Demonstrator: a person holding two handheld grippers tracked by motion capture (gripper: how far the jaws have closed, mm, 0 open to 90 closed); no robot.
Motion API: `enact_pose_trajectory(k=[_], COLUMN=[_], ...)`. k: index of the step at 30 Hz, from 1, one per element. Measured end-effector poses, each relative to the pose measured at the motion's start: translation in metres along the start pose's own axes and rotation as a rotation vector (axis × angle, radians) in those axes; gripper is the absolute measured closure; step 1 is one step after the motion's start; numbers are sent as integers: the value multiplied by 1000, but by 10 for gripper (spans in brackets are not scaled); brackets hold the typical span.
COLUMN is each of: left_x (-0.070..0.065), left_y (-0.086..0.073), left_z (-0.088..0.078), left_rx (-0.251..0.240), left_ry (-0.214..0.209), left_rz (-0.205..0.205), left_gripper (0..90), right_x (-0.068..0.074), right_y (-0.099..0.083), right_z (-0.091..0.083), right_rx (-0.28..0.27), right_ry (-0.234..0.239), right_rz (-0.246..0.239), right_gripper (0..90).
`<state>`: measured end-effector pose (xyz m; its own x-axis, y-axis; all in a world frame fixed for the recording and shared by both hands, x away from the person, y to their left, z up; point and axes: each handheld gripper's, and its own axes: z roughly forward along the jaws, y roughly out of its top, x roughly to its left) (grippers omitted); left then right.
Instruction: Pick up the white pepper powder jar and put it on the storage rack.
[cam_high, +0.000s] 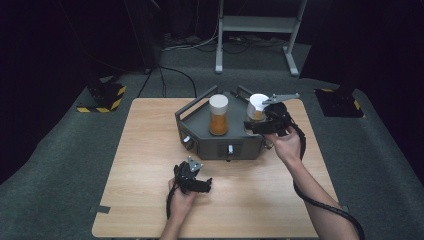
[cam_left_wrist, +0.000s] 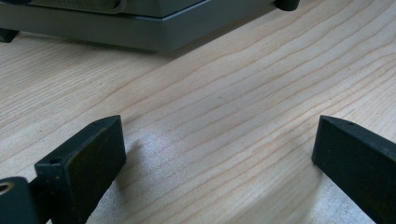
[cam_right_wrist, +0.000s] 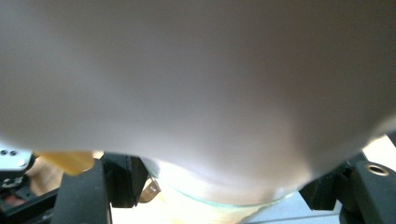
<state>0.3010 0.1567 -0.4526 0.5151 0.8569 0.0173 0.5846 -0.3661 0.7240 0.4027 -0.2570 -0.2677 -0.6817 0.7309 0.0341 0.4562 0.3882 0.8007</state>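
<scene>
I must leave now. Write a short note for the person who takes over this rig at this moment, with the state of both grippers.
Right gripper: shut on the right bottle, at the right side of the grey tray.
Left gripper: open, holds nothing, low over the wooden table in front of the tray.
Left bottle: upright in the tray, white cap on, orange contents.
Done: right bottle gripped.
Left: I cannot tell whether it is going in or out; the left bottle is untouched.

The left gripper (cam_high: 206, 185) lies low over the table near its front edge, left of centre, jaws spread wide with nothing between them, its hand (cam_high: 181, 199) curled behind. The right gripper (cam_high: 256, 125) is raised toward the table's back right, forearm outstretched, jaws clamped tight, its hand (cam_high: 286, 144) behind.
</scene>
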Motion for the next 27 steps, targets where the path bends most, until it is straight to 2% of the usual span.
enact_pose_trajectory(k=[13, 27], left_x=[0, 0], left_y=[0, 0], left_z=[0, 0], left_rx=[0, -1], left_ry=[0, 0], left_rz=[1, 2], left_gripper=[27, 27], right_x=[3, 0], right_y=[8, 4], right_z=[24, 39], right_rx=[28, 49], right_ry=[-51, -82], right_rz=[14, 38], right_gripper=[304, 304])
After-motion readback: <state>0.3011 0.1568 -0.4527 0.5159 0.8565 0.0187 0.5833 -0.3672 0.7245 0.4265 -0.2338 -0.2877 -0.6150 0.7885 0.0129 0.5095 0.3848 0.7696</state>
